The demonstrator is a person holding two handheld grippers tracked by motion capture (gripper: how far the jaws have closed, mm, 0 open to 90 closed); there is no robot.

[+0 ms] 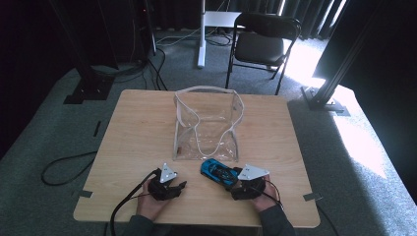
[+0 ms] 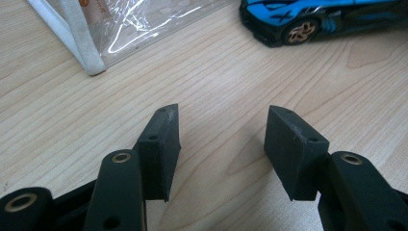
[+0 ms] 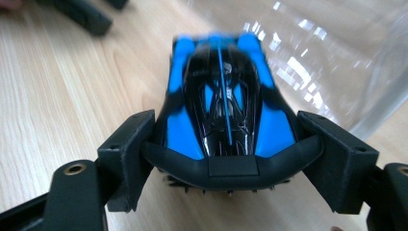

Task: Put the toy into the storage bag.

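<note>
The right hand-held gripper (image 3: pixel 226 159) clamps the blue toy car's (image 3: pixel 223 103) tail, nose toward the clear bag (image 1: pixel 206 123), probably for loading, while the left hand-held gripper (image 2: pixel 221 149) rests wide open, empty.

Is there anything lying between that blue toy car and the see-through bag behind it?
Nothing visible: bare wood separates the blue toy car, held at its rear by the right tool, from the clear plastic bag.

My left gripper (image 1: pixel 168 186) and my right gripper (image 1: pixel 244 185) are both black, and each carries a grey three-cornered plate on top. A black cable trails from each one. My jaws are matte black blocks, with brass-ringed holes in the arms behind them. My sleeves are dark grey.
</note>
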